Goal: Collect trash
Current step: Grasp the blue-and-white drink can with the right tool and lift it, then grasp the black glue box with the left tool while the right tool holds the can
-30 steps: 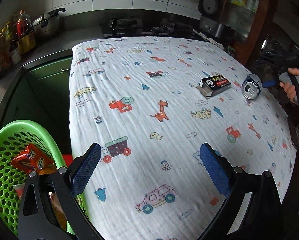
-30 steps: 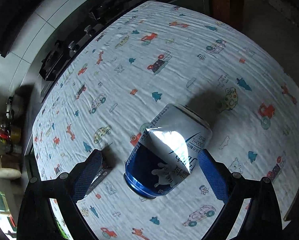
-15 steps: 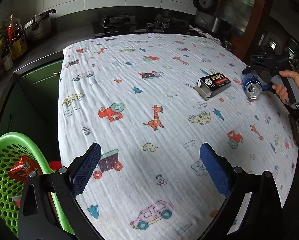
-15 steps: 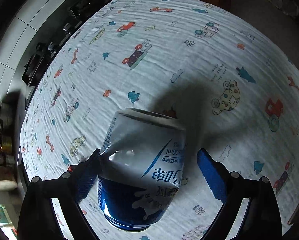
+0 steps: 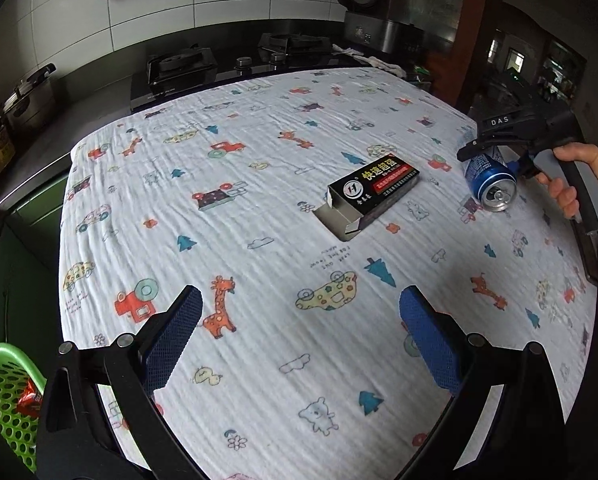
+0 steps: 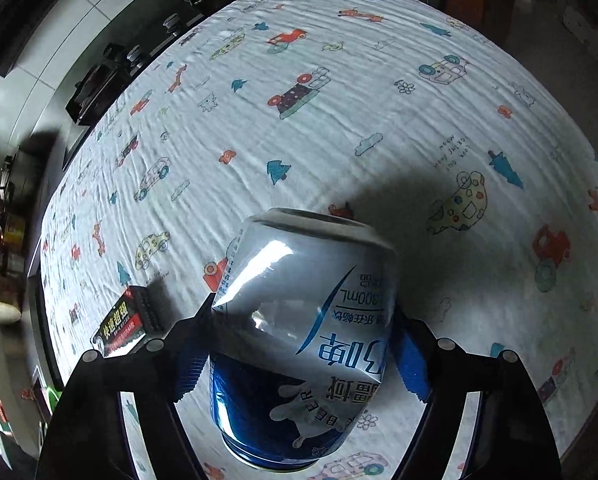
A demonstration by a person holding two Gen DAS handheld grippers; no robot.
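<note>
Lowered over the can point(image 6: 303, 344), our right fingers point(image 6: 409, 364) are closing on it for binning; left fingers point(image 5: 177, 338) wide, empty.

Both views show strong fisheye bending: the cloth point(image 5: 259, 240) bulges like a dome and the corners fall to black. Soft daylight lights the cloth evenly, while the counter beyond it stays dim. In the right wrist view, a broad grey shadow lies on the cloth just beyond and right of the can point(image 6: 303, 340), whose silver side carries white glare patches. Focus is sharp, with slight softness toward the edges.
</note>
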